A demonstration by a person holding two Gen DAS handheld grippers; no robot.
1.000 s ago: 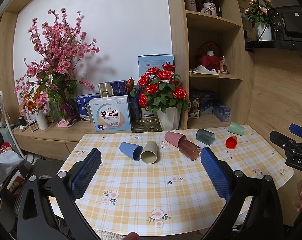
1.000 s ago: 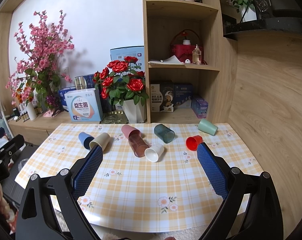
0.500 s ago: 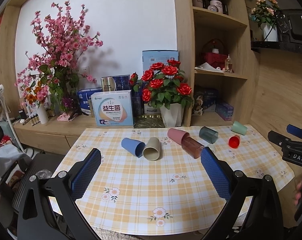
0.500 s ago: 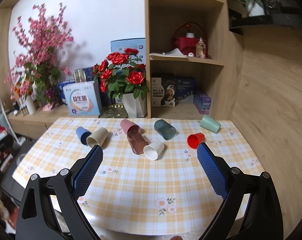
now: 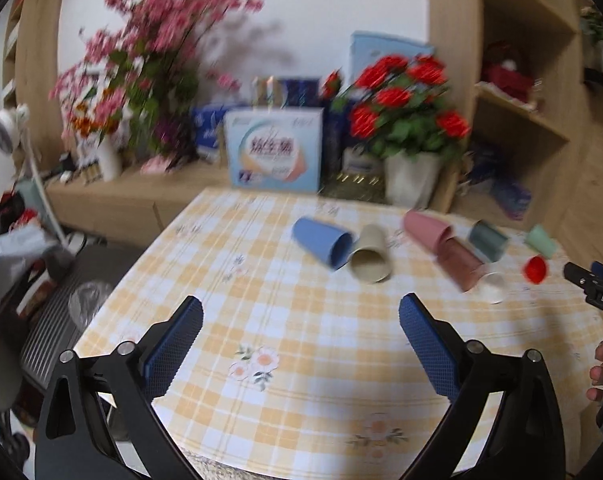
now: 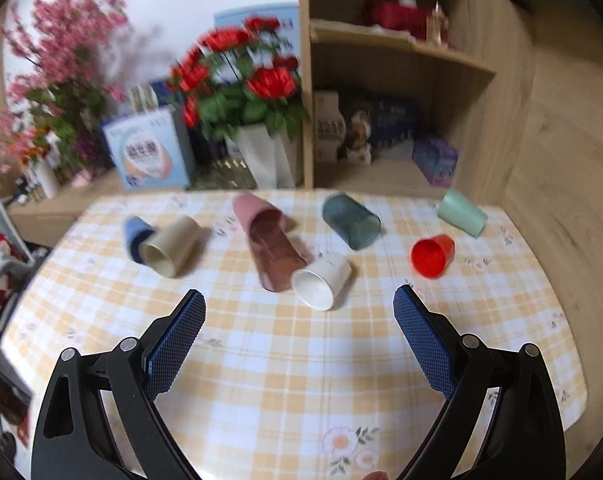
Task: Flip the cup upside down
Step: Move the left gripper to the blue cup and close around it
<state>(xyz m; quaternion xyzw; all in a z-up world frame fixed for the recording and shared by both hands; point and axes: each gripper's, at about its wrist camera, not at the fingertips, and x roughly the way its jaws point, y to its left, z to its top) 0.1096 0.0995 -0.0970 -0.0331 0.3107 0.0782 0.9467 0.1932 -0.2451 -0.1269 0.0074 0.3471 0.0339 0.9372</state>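
Several cups lie on their sides on the checked tablecloth (image 6: 285,364): a blue cup (image 6: 134,236), a beige cup (image 6: 169,248), a pink cup (image 6: 251,208), a translucent brown cup (image 6: 277,258), a white cup (image 6: 321,282), a dark teal cup (image 6: 351,220), a red cup (image 6: 431,256) and a mint cup (image 6: 461,213). My right gripper (image 6: 299,316) is open and empty, just short of the white cup. My left gripper (image 5: 299,326) is open and empty, short of the blue cup (image 5: 321,242) and beige cup (image 5: 369,260).
A white vase of red roses (image 6: 261,152), a blue-white box (image 6: 149,156) and pink blossoms (image 5: 141,60) stand on the wooden counter behind the table. A wooden shelf unit (image 6: 401,80) rises at the back right. My right gripper's tip (image 5: 593,286) shows at the left wrist view's right edge.
Both grippers have moved forward and tilted down towards the cups, which now appear larger. Both views are motion-blurred. The cups have not moved.
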